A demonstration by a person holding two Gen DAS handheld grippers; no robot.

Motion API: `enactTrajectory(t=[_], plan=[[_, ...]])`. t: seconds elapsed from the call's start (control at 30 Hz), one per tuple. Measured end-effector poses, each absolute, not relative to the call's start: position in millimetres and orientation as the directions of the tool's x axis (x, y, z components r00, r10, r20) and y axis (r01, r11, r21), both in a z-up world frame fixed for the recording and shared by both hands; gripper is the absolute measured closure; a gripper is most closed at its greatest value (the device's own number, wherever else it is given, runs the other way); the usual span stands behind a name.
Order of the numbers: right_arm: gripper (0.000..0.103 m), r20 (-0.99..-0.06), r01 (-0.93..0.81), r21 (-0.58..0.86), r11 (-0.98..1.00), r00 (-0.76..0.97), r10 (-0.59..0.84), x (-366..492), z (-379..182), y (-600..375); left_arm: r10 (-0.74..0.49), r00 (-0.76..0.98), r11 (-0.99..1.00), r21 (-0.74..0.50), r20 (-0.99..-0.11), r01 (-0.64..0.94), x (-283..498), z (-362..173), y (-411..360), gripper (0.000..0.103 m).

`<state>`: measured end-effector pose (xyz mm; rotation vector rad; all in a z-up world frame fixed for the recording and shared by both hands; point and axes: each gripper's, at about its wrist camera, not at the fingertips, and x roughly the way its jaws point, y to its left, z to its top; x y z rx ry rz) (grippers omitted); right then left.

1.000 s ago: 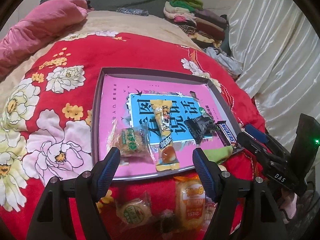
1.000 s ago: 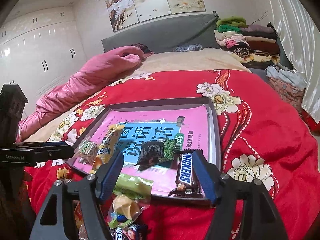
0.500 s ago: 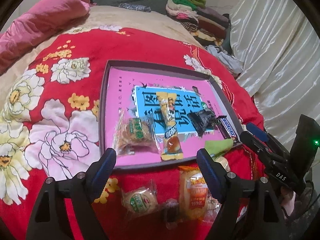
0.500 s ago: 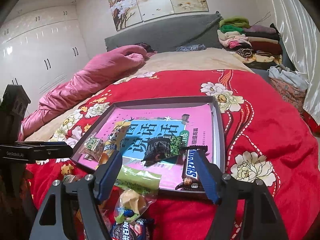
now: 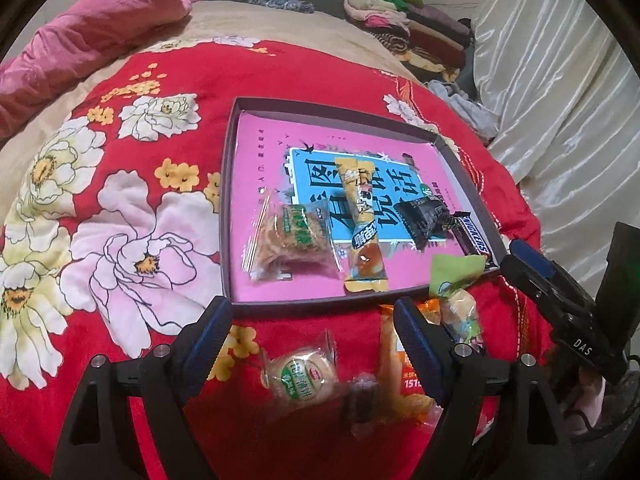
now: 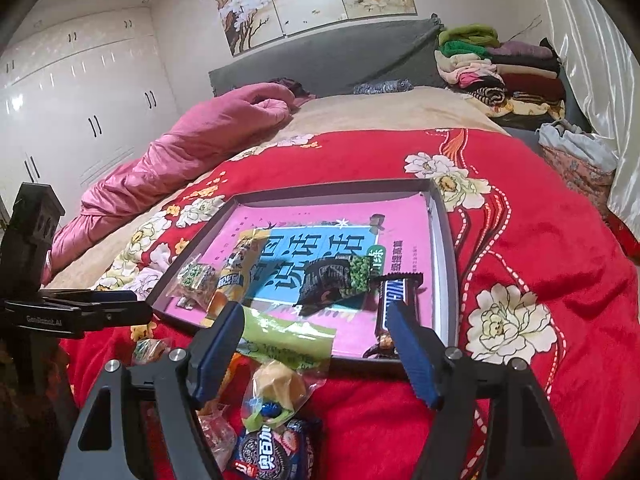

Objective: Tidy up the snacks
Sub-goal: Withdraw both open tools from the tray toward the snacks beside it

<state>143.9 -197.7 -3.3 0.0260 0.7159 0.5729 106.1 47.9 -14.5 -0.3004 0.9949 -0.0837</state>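
Left gripper (image 5: 310, 318) hangs jaws spread wide, nothing between them, over loose snacks on the red floral blanket (image 5: 132, 216): round green-label biscuit pack (image 5: 300, 374), orange pack (image 5: 404, 376), small dark candy (image 5: 362, 396) between them. Right gripper (image 6: 316, 332) is roughly half open, also empty, above the green-topped clear pack (image 6: 280, 364) whose flap overlaps the tray's near rim; Oreo pack (image 6: 272, 452) sits nearest the camera. Farther on, the shallow tray (image 5: 226, 184) holds a cookie pack (image 5: 294, 242), yellow bar (image 5: 362, 224), black wrapper (image 5: 424, 218) and Snickers (image 6: 398, 300).

Risks: crinkly wrappers on soft bedding could slip a pinch; closing on the biscuit might catch the neighbouring candy; lifting the overlapping green pack could nudge the tray.
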Motion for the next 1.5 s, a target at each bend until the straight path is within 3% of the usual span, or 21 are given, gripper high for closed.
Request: enactTrajectory(t=[1.13,1.5], plan=[[0.029,-0.647,-0.473,0.217,0.854,0.586,0.488,135.9,-6.5,-196.9,-0.192,0.462,0.964,-0.256,-0.866,-0.078,93.5,-35.5,44.9,0.019],[0.029,-0.695,-0.481,0.226,0.847,0.53,0.486,135.8,-18.0,-190.4,-0.182,0.427,0.964,-0.247,-0.886,-0.102,91.1,-47.4,46.0,0.019]])
